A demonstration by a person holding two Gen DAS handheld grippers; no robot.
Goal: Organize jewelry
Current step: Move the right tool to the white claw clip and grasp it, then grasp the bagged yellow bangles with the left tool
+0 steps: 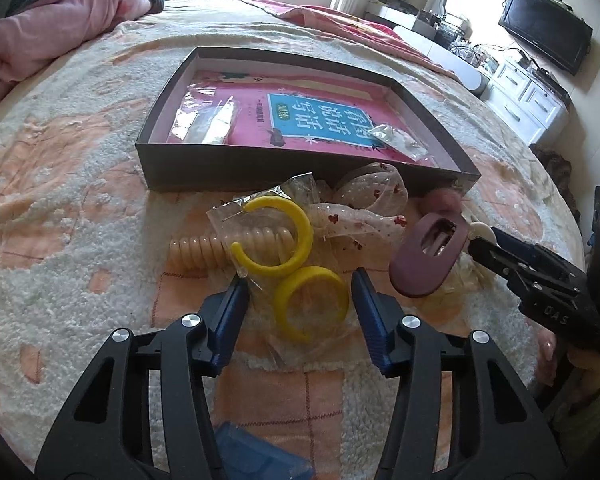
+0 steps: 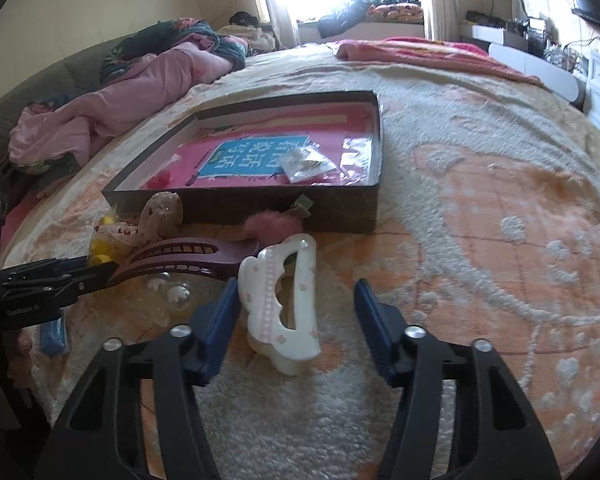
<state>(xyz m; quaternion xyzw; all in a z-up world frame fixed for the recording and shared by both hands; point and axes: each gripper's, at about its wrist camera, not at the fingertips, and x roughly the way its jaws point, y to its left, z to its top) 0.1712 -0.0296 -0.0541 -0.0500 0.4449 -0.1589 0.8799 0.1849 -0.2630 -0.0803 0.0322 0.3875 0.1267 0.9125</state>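
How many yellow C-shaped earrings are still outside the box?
2, in one clear bag: one yellow earring lies over the coiled hair tie; the other yellow earring sits between the open left gripper fingers. More may be hidden.

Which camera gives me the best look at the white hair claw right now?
The right wrist view. The white hair claw lies whole and close between the open right gripper fingers, pink trim clear. In the left wrist view only a small pale edge peeks out behind the maroon clip.
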